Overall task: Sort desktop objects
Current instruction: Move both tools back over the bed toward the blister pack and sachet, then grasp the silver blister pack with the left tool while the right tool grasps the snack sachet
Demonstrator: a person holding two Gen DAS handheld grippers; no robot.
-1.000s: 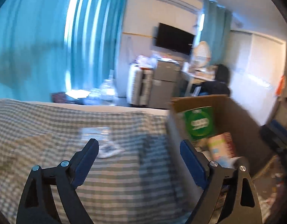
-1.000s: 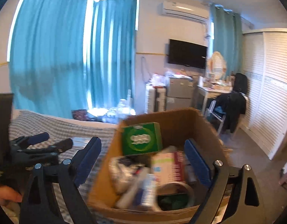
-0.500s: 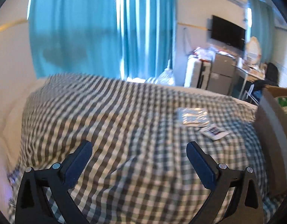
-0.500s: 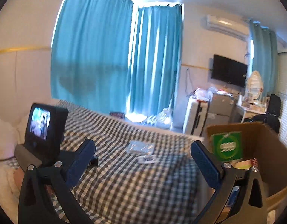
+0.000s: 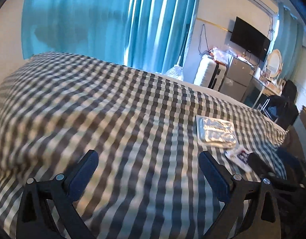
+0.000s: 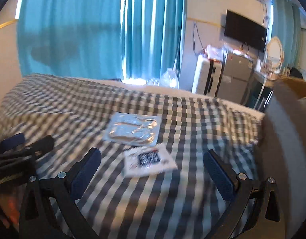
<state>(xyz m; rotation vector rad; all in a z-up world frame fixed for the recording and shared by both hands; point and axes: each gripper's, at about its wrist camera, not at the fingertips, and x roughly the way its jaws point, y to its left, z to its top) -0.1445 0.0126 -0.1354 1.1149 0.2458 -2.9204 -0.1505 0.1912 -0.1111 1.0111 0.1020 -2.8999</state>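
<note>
Two fisheye views look along two pairs of black tongs with blue pads, angled down over a bed covered in a grey-and-white checked blanket (image 5: 113,109). At the far left of the right wrist view, the left tongs (image 6: 23,143) show as a dark shape low over the blanket, with a hand below them at the picture's edge. In their own view the left tongs (image 5: 149,171) stand wide apart, nothing between the pads, only checked cloth beneath. Right of them a flat silver foil packet (image 5: 215,132) lies on the blanket, and just beside its near edge lies a small white card with a dark printed patch (image 5: 239,157); a dark blurred shape overlaps the card's right end. In the right wrist view the right tongs (image 6: 153,171) are likewise spread wide and hold nothing; the white card (image 6: 149,159) lies on the blanket between their pads but further ahead, untouched, and the foil packet (image 6: 133,129) sits just behind it. At the right edge rises the brown wall of a cardboard box (image 6: 282,129). Behind the bed hang teal curtains (image 6: 83,29), and a dark television (image 6: 244,29) is mounted on the wall.
</note>
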